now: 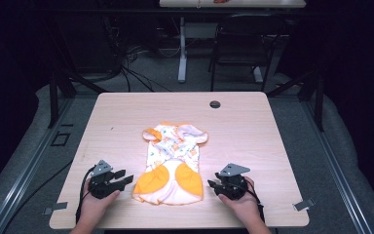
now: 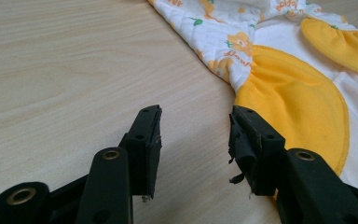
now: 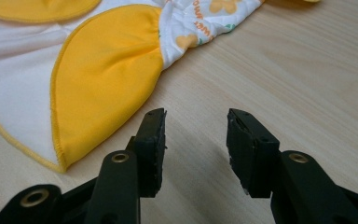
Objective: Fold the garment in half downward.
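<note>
Both claws, left claw (image 1: 125,176) and right claw (image 1: 213,185), gape empty beside the baby garment (image 1: 173,163) at mid-frame on the tabletop (image 1: 253,141); approach stage, likely next pinching its lower corners.

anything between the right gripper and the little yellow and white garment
Nothing: in the right gripper view, bare wood of the table lies between the open right gripper and the garment. The high view shows the same gap.

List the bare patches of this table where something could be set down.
Free: the far strip of the pale wooden table beyond the white-and-orange printed baby garment, around the round grommet hole, plus both side margins. Crowded: the near edge, where both grippers flank the garment.
</note>
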Demonstrator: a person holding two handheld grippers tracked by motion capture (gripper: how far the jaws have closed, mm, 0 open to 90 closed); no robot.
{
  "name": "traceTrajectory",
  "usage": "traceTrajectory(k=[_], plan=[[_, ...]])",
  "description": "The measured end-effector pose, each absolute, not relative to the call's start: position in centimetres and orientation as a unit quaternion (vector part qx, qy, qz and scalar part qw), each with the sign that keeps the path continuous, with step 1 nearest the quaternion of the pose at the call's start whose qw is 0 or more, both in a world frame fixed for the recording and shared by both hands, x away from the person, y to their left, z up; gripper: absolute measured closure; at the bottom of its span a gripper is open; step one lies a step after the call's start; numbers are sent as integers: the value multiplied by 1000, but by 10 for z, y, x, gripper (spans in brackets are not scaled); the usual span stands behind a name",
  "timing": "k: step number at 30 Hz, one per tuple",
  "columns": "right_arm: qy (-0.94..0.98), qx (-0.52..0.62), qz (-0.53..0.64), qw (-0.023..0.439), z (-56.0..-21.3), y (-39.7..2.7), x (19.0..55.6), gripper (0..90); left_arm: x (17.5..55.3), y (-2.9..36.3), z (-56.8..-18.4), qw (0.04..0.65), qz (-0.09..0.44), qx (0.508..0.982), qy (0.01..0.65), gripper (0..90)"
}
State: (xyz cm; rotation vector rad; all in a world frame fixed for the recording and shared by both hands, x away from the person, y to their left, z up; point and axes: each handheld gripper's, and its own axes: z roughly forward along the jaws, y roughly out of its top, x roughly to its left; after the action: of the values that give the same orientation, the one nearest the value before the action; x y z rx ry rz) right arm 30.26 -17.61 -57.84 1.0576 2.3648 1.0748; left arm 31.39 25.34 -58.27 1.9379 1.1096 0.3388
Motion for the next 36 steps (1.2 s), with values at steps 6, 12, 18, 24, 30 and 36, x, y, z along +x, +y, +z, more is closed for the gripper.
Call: traceTrajectory(k=[6,12,18,24,30,36], plan=[[841,355,367,176,-576,-165,304,610,314,247,-583,418,135,789,429,586],[835,354,392,156,-572,-156,305,736,315,235,-580,432,122,786,425,715],[847,325,395,146,-571,-139,304,846,314,219,-577,432,125,808,380,845],[866,300,370,149,-577,-128,305,858,314,208,-585,403,118,834,359,895],[868,298,371,144,-580,-130,304,860,312,209,-586,408,106,831,362,895],[874,292,363,137,-578,-135,300,860,304,206,-586,408,98,834,358,894]])
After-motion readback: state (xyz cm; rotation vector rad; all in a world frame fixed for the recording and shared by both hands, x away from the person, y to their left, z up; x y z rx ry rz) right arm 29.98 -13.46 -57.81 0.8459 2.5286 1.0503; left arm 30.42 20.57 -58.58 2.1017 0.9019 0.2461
